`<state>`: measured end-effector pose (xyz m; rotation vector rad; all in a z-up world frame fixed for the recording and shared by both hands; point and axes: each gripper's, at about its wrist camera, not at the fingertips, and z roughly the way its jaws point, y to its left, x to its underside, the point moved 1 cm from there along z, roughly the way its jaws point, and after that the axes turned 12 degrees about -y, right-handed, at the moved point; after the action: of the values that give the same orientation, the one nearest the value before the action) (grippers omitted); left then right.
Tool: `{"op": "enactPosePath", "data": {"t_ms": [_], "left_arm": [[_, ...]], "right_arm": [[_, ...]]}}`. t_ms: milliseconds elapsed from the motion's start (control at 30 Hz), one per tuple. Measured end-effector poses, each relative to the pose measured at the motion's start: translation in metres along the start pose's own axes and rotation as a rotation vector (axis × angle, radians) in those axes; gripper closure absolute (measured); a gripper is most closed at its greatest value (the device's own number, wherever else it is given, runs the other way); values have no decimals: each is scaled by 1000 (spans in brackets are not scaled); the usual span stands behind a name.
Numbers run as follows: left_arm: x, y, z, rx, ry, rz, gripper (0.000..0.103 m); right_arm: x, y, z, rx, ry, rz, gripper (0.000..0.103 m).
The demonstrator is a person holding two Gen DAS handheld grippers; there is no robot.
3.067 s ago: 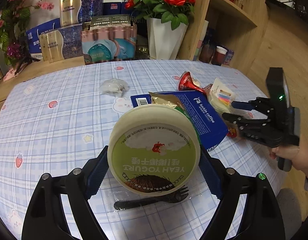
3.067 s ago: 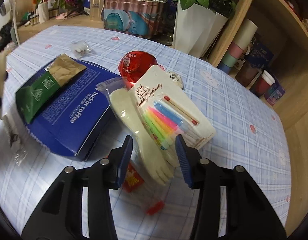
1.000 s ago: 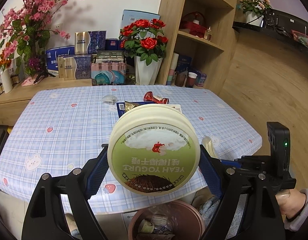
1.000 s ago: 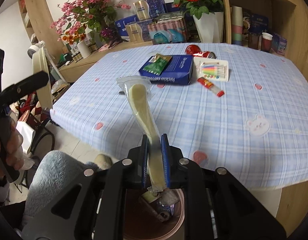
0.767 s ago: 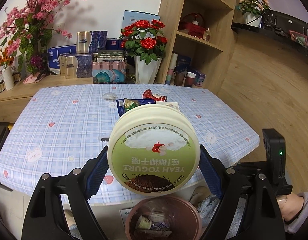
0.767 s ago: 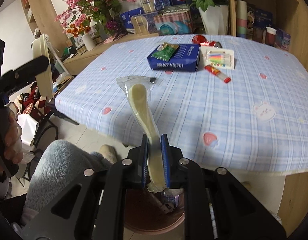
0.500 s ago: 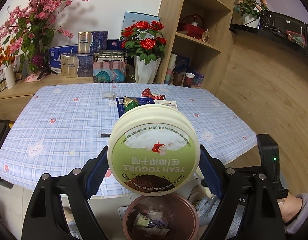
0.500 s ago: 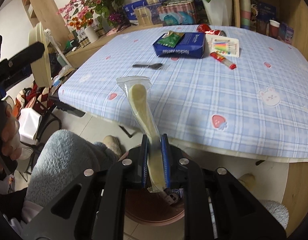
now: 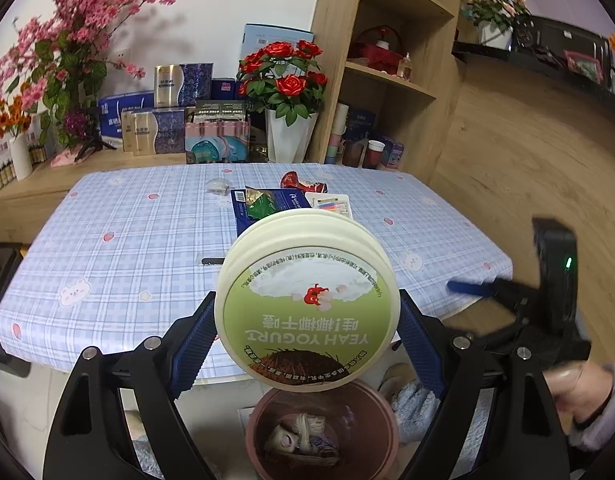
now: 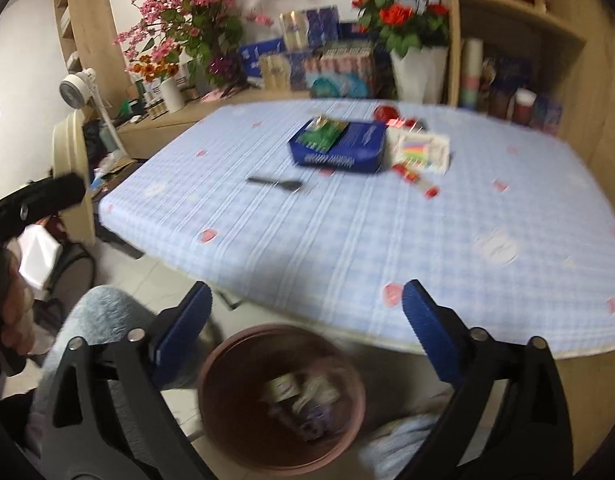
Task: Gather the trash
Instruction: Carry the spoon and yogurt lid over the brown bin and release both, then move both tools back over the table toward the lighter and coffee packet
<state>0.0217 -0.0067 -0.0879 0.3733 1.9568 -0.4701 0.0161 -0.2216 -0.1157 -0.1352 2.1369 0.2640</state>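
Checked blue cloth covers the table, with a brown bin on the floor just off its near edge. Left to right on the cloth lie a black fork, a blue box and a candle pack. At left, the left gripper clamps a yogurt tub above the bin. At right, the right gripper has just sprung wide, nothing between its jaws; trash lies in the bin below.
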Motion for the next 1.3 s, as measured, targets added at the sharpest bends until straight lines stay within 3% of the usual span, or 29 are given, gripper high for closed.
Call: {"op": "enactPosePath", "data": {"t_ms": [200, 367, 833, 1300], "left_arm": [[8, -7, 2, 21, 23, 7, 20], [14, -10, 3, 37, 40, 0, 19], [42, -27, 2, 82, 97, -17, 15], [32, -10, 2, 4, 49, -38, 9]], "right_arm": [[-19, -14, -13, 98, -93, -14, 6], [-25, -28, -19, 149, -118, 3, 6], [-30, -35, -26, 177, -137, 6, 6], [-31, -40, -25, 189, -147, 7, 6]]}}
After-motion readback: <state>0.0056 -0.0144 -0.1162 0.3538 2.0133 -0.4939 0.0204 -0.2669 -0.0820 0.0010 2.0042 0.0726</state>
